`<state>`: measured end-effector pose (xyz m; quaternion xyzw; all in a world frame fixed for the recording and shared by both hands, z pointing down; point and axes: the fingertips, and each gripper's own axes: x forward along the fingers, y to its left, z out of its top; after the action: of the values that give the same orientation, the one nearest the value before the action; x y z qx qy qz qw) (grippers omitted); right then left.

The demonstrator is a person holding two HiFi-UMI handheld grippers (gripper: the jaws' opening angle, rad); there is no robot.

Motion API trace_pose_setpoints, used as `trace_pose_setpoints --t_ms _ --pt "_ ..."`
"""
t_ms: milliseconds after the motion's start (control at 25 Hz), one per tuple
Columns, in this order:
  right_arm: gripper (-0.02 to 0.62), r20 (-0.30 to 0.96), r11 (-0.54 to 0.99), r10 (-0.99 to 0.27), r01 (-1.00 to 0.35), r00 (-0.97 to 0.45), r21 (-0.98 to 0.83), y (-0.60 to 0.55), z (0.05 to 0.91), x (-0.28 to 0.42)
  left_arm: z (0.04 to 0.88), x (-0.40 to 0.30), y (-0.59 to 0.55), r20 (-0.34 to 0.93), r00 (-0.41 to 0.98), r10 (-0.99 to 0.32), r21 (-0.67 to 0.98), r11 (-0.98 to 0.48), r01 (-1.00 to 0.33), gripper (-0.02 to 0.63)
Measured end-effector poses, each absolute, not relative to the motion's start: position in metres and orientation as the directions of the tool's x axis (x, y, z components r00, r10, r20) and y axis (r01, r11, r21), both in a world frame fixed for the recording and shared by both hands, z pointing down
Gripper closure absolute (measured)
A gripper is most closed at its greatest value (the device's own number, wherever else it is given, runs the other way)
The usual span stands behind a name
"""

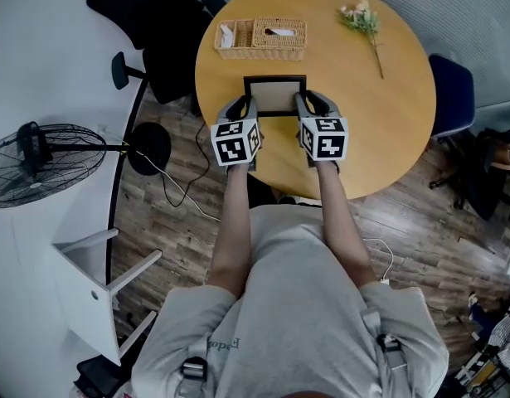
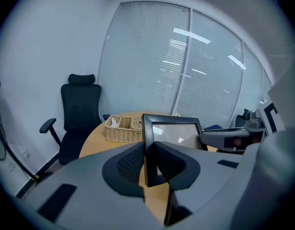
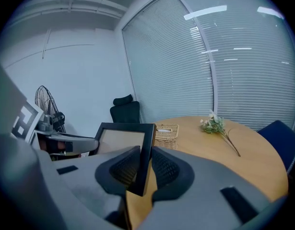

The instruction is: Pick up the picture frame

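Observation:
Both grippers hold a black picture frame with a beige inside, a little above the round wooden table. My left gripper is shut on the frame's left edge, and my right gripper is shut on its right edge. In the left gripper view the frame stands upright, its black side bar pinched between the pads at my left gripper. The right gripper view shows the frame clamped the same way in my right gripper. The frame's lower corners are hidden behind the jaws.
A wicker basket sits at the table's far side, and a flower sprig lies at the far right. A black office chair stands far left, a blue chair at right. A fan and white stool stand on the floor.

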<state>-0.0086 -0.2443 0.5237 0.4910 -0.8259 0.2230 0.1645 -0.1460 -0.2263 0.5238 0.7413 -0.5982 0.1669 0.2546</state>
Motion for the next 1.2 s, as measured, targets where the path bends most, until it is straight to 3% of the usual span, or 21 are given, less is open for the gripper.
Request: trace_pose_setpoints --t_ms 1200 --pt "0.515 0.272 0.418 -0.853 -0.896 -0.444 -0.152 -0.284 0.41 -0.011 0.404 -0.148 -0.264 0.335 0.262 -0.905 0.086 -0.247 -0.965 0.517"
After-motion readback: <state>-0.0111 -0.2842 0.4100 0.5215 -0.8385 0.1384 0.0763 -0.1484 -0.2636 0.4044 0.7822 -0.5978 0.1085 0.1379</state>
